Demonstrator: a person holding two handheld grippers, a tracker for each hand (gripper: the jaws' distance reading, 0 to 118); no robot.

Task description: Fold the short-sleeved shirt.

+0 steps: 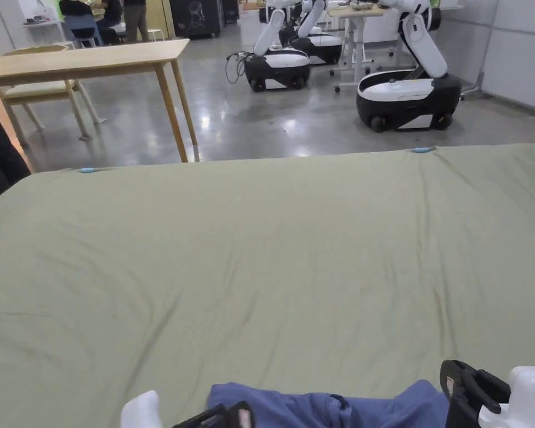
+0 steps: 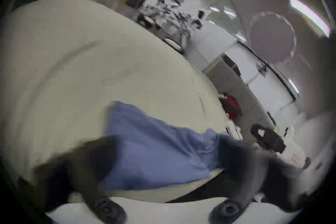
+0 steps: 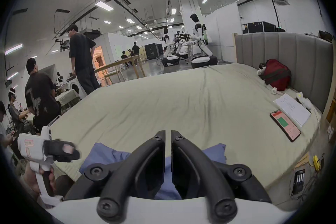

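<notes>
A blue short-sleeved shirt [image 1: 327, 409] lies bunched at the near edge of the bed's olive sheet [image 1: 272, 251]. My left gripper [image 2: 167, 158] is open, with its blurred dark jaws spread to either side of the shirt [image 2: 154, 151]. In the head view it [image 1: 222, 418] sits at the shirt's left end. My right gripper [image 3: 168, 137] is shut, jaws nearly touching, and nothing shows between the tips. It hovers over the shirt [image 3: 109, 155]. In the head view it [image 1: 470, 393] is at the shirt's right end. A hand holds the left gripper [image 3: 61, 150].
A phone [image 3: 285, 125], a paper sheet [image 3: 292, 111] and a red bag [image 3: 276, 74] lie at the bed's right side by the grey headboard [image 3: 291, 57]. Beyond the bed are a wooden table [image 1: 93, 58] and wheeled robots [image 1: 408, 92]. People [image 3: 81, 57] stand to the left.
</notes>
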